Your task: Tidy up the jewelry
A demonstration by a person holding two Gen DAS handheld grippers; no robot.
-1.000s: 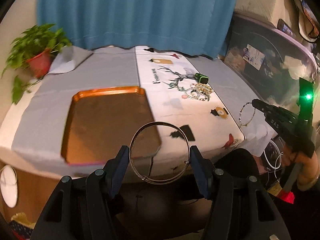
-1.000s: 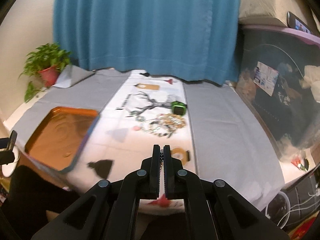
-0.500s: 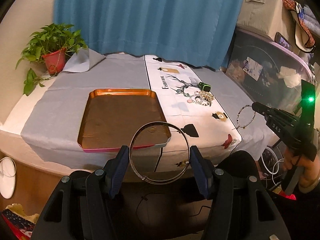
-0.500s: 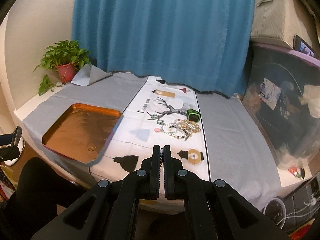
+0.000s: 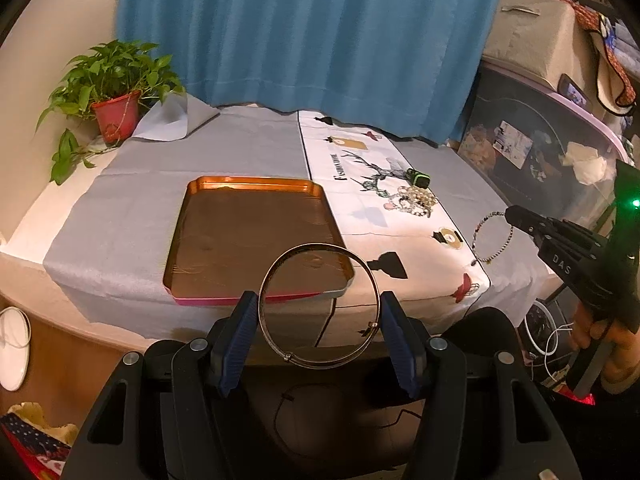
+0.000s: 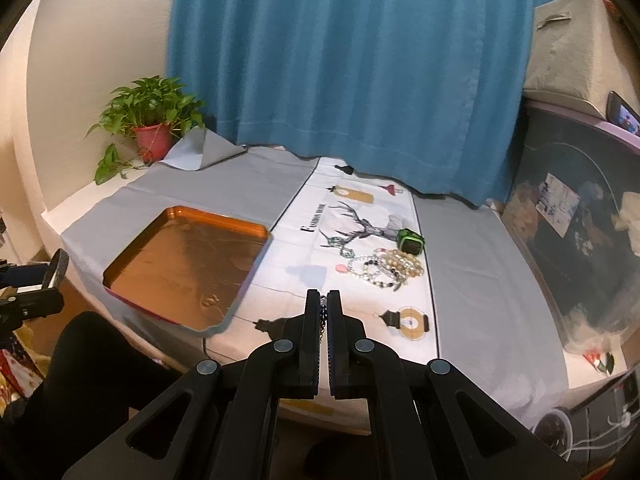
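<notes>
My left gripper [image 5: 319,300] is shut on a thin metal bangle [image 5: 318,245], its blue pads pressing the ring's two sides, just in front of the table's near edge. Beyond the bangle lies an orange tray [image 5: 256,179] [image 6: 216,216] with nothing large in it. My right gripper [image 6: 323,296] [image 5: 512,214] is shut on a beaded bracelet [image 5: 474,240], which hangs as a loop from its tips above the table's right front corner. A pile of bead jewelry [image 5: 412,200] [image 6: 384,266] lies on the white printed cloth [image 6: 360,216], next to a small green and black object [image 6: 410,240].
A potted plant [image 5: 114,96] stands at the back left corner and a blue curtain [image 5: 320,40] hangs behind the table. A dark storage bin [image 6: 580,220] borders the right side. A person's dark-clothed knee [image 6: 88,360] is near the front edge; cables [image 5: 544,336] lie below right.
Both views have swung so the tray and plant sit further right in frame and the table looks farther off. The bangle and the bracelet stay gripped as before.
</notes>
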